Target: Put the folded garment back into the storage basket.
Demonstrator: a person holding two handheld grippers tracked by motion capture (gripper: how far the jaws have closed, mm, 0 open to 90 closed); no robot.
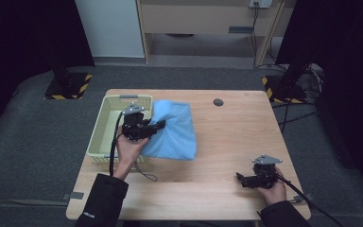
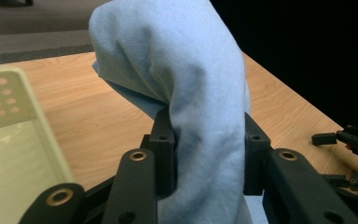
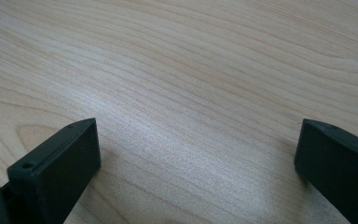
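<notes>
Cloth (image 1: 172,132) was light blue, soft, matte, bunched into a thick fold where it was gripped; the rest draped down and spread flat on the bench (image 1: 217,142). In the left gripper view the cloth (image 2: 186,84) rose as a rounded hump above the jaws, with a fine weave and shallow creases.

Left gripper (image 1: 157,126) was clamped on that fold, fingers (image 2: 164,140) pressing the fabric from both sides. The gripper sat raised at the right rim of the basket, pointing toward bench centre. The cloth's lower edge was still on the wood, just right of the basket.

Right gripper (image 1: 240,178) was at the near right of the bench, well apart from the cloth, fingers (image 3: 60,163) spread wide with nothing between them, just bare wood grain beneath.

Around it:
- Basket (image 1: 105,125): pale yellow-green plastic, perforated walls, on the left side of the bench, touching or just beside the cloth. Its right wall stood between cloth and basket interior.
- Dark round cap (image 1: 218,102) in the bench top near the far edge, clear of the cloth.
- Black cable (image 1: 114,142) from the left gripper looped over the basket's near corner and onto the bench.
- Person's dark sleeve (image 1: 101,201) came in at the near left.
</notes>
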